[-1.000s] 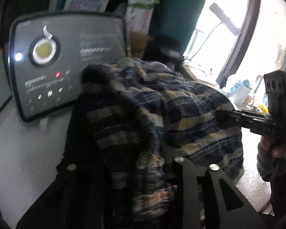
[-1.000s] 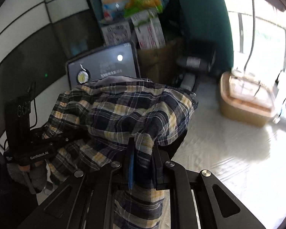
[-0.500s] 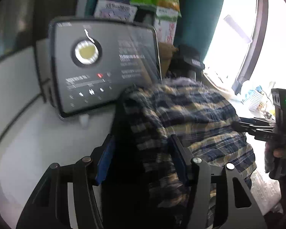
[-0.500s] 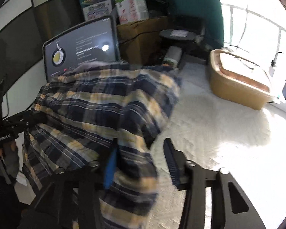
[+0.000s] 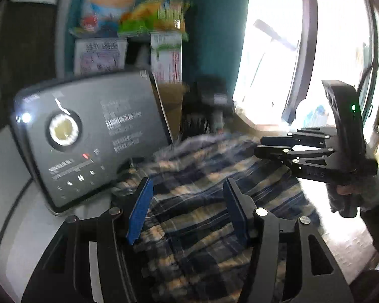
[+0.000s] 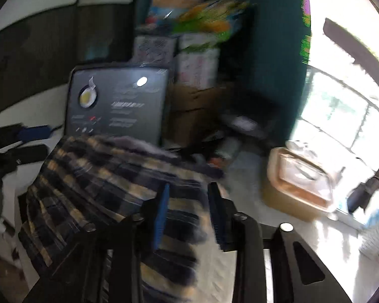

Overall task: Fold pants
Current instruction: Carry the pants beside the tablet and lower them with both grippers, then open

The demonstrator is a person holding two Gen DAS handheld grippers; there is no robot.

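The plaid pants (image 5: 202, 202), navy with yellow checks, lie in a folded heap on the white bed surface; they also show in the right wrist view (image 6: 108, 184). My left gripper (image 5: 187, 209) is open, its blue-padded fingers (image 5: 139, 214) spread over the cloth and holding nothing. My right gripper (image 6: 188, 209) is open too, its jaws apart just above the heap's right edge. The right gripper also shows in the left wrist view (image 5: 273, 146), at the pants' far right side. Both views are motion-blurred.
A dark box with a fried-egg picture (image 5: 88, 136) leans against the wall right behind the pants. Cardboard boxes and snack bags (image 5: 154, 25) are stacked beyond it. A tan lidded container (image 6: 300, 179) sits on the bed to the right, near the bright window (image 6: 346, 96).
Both grippers have opened and let go of the pants. The pants have dropped from being held up into a heap on the bed, and both grippers have pulled back.
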